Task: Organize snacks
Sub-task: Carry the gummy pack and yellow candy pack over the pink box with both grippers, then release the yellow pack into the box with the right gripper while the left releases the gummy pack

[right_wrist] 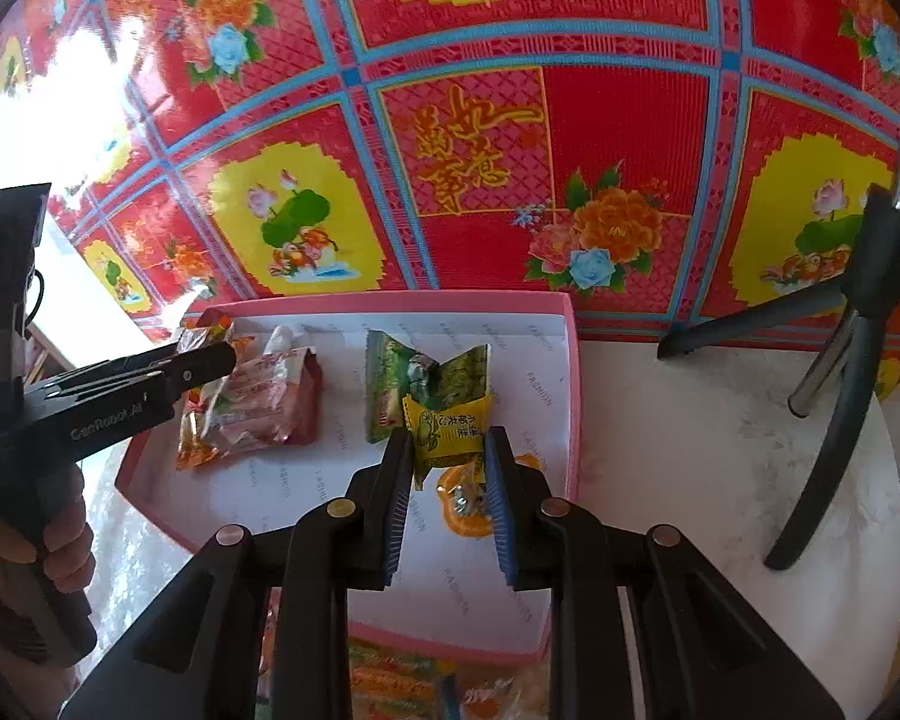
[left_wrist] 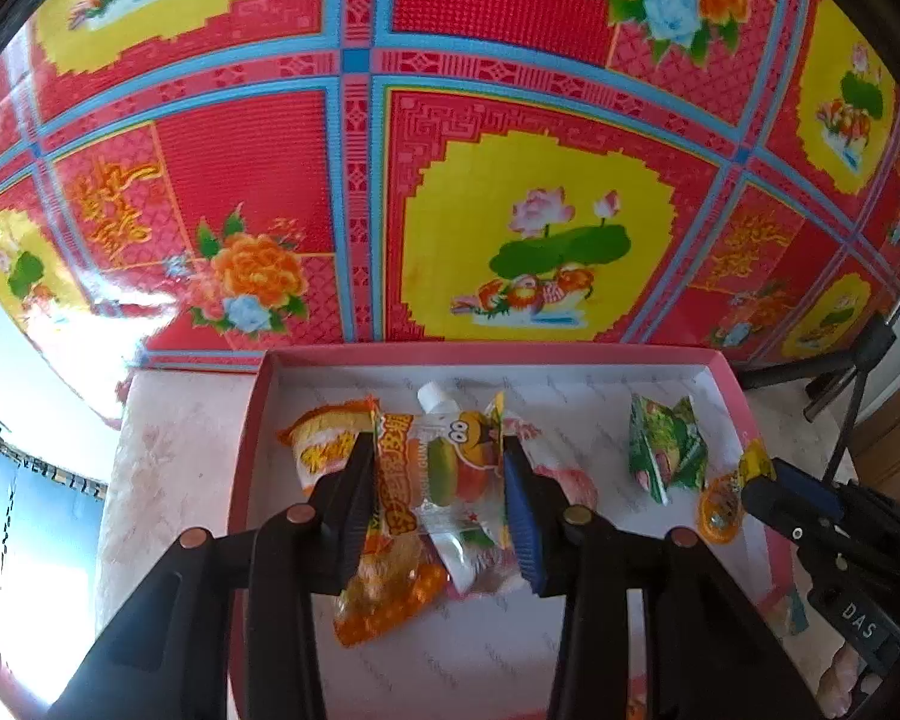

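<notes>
A pink box (left_wrist: pixel 252 420) with a white floor sits on a marble table. My left gripper (left_wrist: pixel 438 450) is shut on a clear gummy pouch with a cartoon face (left_wrist: pixel 456 462), over the box's left part. An orange jelly cup (left_wrist: pixel 324 438) and an orange snack bag (left_wrist: pixel 384 594) lie by it. My right gripper (right_wrist: pixel 448 441) is shut on a yellow wrapped candy (right_wrist: pixel 450 435), above an orange jelly cup (right_wrist: pixel 465 504) near the box's right wall (right_wrist: pixel 572 396). A green packet (right_wrist: pixel 426 381) lies in the middle; it also shows in the left wrist view (left_wrist: pixel 663 444).
A red, yellow and blue flowered cloth (right_wrist: pixel 510 120) hangs behind the table. A black tripod (right_wrist: pixel 852 324) stands on the table right of the box. More snack packets (right_wrist: pixel 390 684) lie in front of the box's near wall.
</notes>
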Demonstrator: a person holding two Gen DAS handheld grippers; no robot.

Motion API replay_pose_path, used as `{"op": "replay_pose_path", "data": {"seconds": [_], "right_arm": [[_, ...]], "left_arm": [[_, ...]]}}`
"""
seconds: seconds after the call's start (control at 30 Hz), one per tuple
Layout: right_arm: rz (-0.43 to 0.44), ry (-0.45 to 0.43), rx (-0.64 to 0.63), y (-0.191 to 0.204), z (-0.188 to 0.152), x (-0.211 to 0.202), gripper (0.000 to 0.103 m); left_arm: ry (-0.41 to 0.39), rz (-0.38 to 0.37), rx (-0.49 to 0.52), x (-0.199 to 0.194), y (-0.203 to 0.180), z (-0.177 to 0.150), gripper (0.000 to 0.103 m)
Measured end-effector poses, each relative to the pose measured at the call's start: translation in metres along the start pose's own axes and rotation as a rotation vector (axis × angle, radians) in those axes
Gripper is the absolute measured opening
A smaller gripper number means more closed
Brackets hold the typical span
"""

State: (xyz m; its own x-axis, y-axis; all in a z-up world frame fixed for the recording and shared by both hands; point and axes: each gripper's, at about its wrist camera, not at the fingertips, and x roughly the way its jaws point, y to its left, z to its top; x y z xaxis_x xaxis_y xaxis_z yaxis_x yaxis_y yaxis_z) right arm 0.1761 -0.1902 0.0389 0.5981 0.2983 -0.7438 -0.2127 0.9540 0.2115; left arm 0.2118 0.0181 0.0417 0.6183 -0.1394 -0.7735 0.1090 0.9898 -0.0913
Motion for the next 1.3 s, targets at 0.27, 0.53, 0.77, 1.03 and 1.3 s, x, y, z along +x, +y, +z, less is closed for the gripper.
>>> {"op": "replay_pose_path", "data": {"seconds": [0.27,0.53,0.77,1.03,1.3], "right_arm": [[0.000,0.015,0.013,-0.008,0.003,0.015,0.025],[0.003,0.020,0.015,-0.009,0.003,0.021,0.025],[0.007,0.008,0.014,-0.009,0.004,0.021,0.027],[0.009,-0.007,0.006,-0.006,0.004,0.015,0.037],[0.015,-0.024,0.013,-0.006,-0.002,0.001,0.038]], "left_arm": [[0.003,0.008,0.023,0.019,-0.009,0.007,0.046],[-0.002,0.012,0.019,0.027,-0.012,0.011,0.053],[-0.009,0.002,0.015,0.023,-0.004,0.012,0.057],[-0.013,-0.004,0.022,0.005,-0.009,0.006,0.057],[-0.010,-0.017,0.007,-0.012,-0.009,-0.003,0.057]]}}
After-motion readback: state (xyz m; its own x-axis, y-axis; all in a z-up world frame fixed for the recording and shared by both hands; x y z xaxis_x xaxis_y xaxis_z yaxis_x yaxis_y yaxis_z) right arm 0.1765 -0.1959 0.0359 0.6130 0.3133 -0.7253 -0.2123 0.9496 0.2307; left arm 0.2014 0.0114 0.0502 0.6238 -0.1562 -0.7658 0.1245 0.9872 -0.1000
